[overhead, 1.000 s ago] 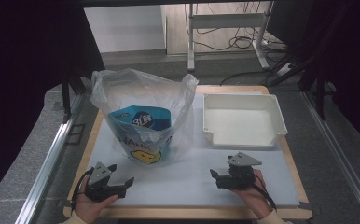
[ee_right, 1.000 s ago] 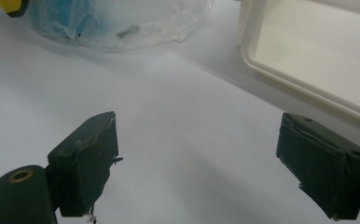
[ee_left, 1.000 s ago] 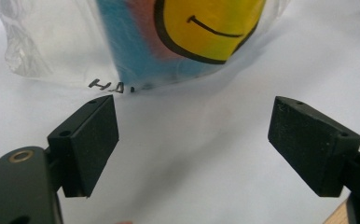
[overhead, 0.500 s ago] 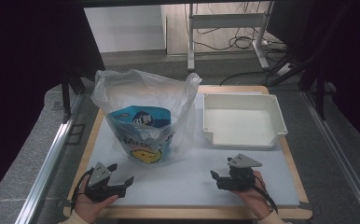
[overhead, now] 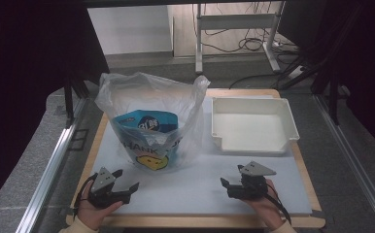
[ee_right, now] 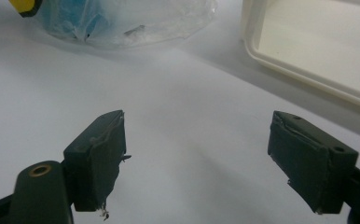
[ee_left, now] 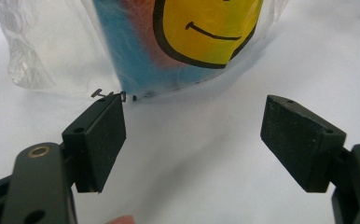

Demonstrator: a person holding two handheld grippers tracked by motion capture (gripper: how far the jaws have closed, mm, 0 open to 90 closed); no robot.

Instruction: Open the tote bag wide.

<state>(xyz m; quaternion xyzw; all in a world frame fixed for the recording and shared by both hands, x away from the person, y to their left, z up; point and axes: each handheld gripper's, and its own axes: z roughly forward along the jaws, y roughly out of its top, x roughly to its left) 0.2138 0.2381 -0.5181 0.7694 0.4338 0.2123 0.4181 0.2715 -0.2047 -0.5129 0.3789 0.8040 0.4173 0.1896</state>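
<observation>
A clear plastic bag [overhead: 151,121] with a yellow smiley print stands upright at the table's centre-left, and a blue snack packet [overhead: 146,122] sits inside it. My left gripper [overhead: 127,179] rests open on the white mat just in front of the bag, held by a hand. In the left gripper view the bag [ee_left: 178,42] fills the top, beyond my open gripper [ee_left: 192,135]. My right gripper [overhead: 228,187] lies open near the front right, below the white tray [overhead: 253,145]. In the right gripper view the jaws of my gripper [ee_right: 194,158] stand wide apart over bare mat, with the bag [ee_right: 122,18] far left.
The empty white tray [ee_right: 280,60] sits at the back right of the white mat [overhead: 195,184]. A wooden table edge [overhead: 200,221] frames the mat. Metal rails run along both sides, and a desk frame with cables stands on the floor behind.
</observation>
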